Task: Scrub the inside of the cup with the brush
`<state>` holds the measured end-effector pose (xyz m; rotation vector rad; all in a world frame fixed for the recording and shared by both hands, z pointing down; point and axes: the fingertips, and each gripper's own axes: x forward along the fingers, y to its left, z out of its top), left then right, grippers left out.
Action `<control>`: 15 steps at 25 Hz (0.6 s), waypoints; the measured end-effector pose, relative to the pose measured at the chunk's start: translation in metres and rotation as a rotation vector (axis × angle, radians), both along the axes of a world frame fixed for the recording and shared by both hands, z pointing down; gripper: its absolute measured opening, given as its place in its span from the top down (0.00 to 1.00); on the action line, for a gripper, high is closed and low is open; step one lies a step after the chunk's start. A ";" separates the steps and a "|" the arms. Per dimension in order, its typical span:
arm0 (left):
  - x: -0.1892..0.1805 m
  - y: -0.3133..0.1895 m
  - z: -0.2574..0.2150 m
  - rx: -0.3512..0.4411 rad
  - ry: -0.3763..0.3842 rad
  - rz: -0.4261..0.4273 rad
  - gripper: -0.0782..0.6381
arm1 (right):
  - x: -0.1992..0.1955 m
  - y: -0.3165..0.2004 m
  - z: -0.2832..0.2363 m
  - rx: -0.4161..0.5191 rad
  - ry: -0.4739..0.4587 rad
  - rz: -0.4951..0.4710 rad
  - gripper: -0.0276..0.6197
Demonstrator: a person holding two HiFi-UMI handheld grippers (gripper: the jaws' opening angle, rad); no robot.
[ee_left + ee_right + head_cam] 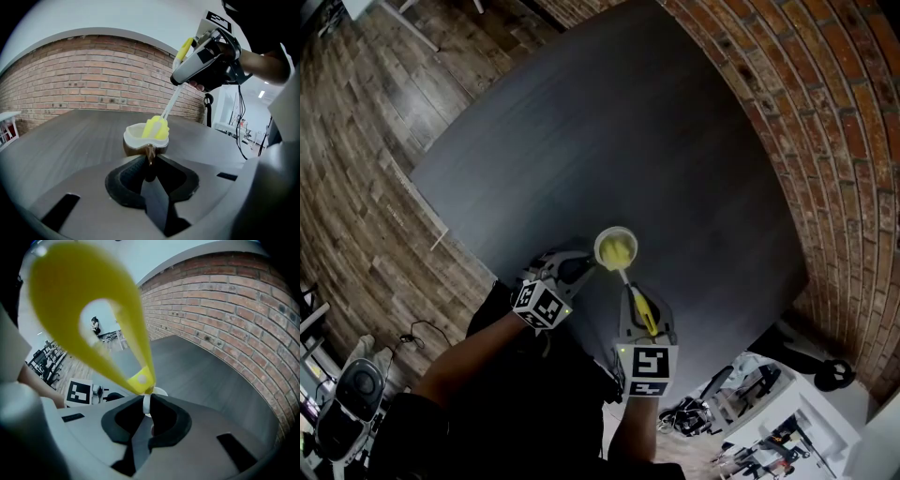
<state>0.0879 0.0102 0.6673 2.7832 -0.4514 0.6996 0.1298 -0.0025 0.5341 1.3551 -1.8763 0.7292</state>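
A small cup [616, 248] with a brown outside and a white inside [140, 137] stands on the dark table [609, 141] near its front edge. My left gripper [587, 266] comes in from the left and is shut on the cup's handle [150, 155]. The brush's yellow head [156, 128] sits inside the cup, with its thin white stem slanting up to the right. My right gripper [630, 292] is shut on the stem [146, 405] just below the yellow looped handle [93, 310]. Seen from the left gripper view, the right gripper [206, 61] hangs above the cup.
A brick wall [825, 141] borders the table on the right and far side. Wooden floor [356, 187] lies to the left. A white desk with cluttered gear [769, 412] stands at the lower right, beyond the table's front edge.
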 end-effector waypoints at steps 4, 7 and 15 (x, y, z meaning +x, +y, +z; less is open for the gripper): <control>0.000 -0.001 0.000 0.004 -0.002 0.000 0.77 | 0.001 0.000 0.000 -0.017 0.027 -0.001 0.88; 0.001 0.000 0.000 0.007 -0.003 0.000 0.77 | 0.003 -0.002 0.000 -0.009 0.087 -0.023 0.88; 0.000 -0.003 0.000 0.028 -0.013 0.004 0.78 | 0.015 -0.006 -0.001 0.056 0.212 -0.048 0.88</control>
